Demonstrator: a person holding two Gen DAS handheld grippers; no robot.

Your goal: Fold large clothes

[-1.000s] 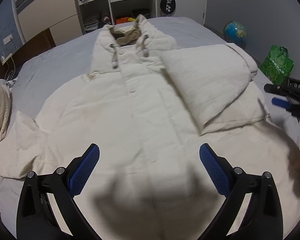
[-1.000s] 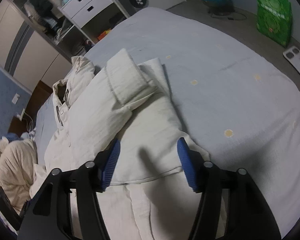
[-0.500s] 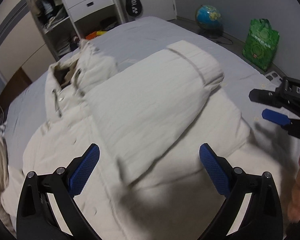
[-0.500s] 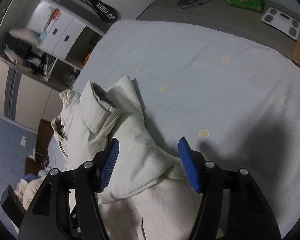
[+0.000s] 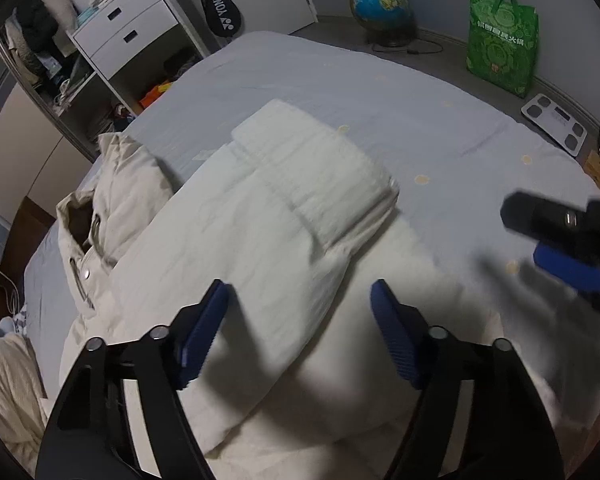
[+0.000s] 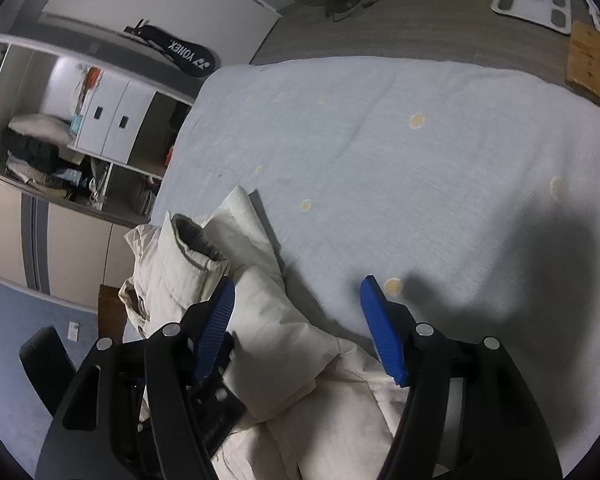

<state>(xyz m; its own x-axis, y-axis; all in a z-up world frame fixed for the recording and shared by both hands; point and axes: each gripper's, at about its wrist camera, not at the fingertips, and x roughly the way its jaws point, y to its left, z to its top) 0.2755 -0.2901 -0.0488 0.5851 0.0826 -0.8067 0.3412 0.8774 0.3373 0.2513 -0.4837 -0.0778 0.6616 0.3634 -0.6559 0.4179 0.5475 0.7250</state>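
Observation:
A cream hooded padded jacket lies front up on the bed, one sleeve folded across its body. My left gripper is open and empty, low over the folded sleeve and jacket body. My right gripper is open and empty above the jacket's right edge; it also shows blurred in the left wrist view. The sleeve cuff stands just beyond its left finger.
The grey-blue bed sheet with yellow dots spreads to the right. A beige blanket lies at the left. On the floor beyond stand a globe, a green bag, a scale and a shelf unit.
Both grippers have swung right and dropped lower toward the jacket's right side. The left gripper's jaws have narrowed somewhat. The jacket has not moved.

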